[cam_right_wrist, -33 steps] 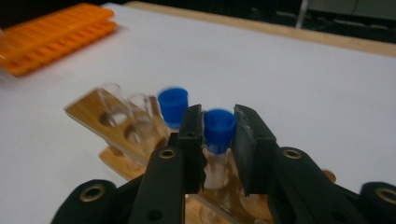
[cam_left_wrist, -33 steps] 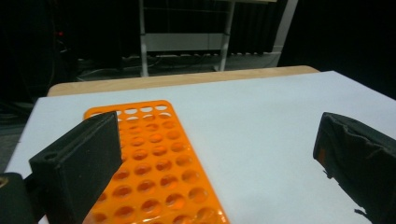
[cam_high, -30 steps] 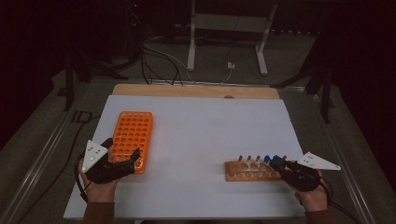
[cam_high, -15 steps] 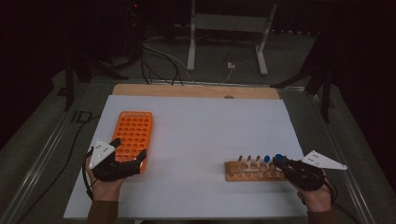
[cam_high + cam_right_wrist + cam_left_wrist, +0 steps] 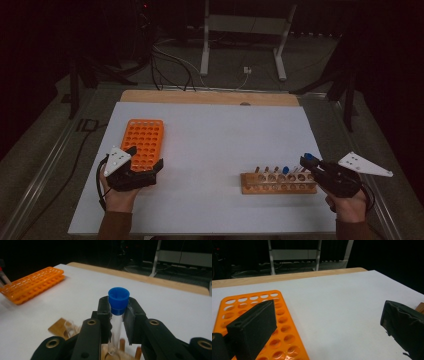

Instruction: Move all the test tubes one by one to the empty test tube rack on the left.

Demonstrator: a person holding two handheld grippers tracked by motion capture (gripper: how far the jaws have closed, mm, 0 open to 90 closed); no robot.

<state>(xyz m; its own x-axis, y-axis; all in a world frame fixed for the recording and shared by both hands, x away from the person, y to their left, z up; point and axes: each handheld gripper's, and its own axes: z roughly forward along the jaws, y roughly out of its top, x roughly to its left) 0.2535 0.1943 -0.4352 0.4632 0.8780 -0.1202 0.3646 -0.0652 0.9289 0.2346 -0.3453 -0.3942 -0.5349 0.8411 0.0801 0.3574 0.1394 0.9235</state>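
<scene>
**A:** Working from the left, what is each hand doing relative to the wooden rack (image 5: 278,182)?

**B:** Well to the left of it, the left gripper (image 5: 145,167) is resting over the near end of the orange rack (image 5: 142,144), jaws spread wide with nothing between them. At the wooden rack's right end, the right gripper (image 5: 117,315) is clamping a blue-capped tube (image 5: 117,315) just under its cap, the tube's lower end hanging right above the rack.

**A:** How should the lift go?

**B:** I'd be raising it straight up, keeping the tube vertical so the glass isn't scraping its hole or knocking the neighbouring tubes (image 5: 286,171). Once the bottom is clearing the wooden rack, I'd be carrying it leftward toward the orange rack, grip unchanged.
</scene>
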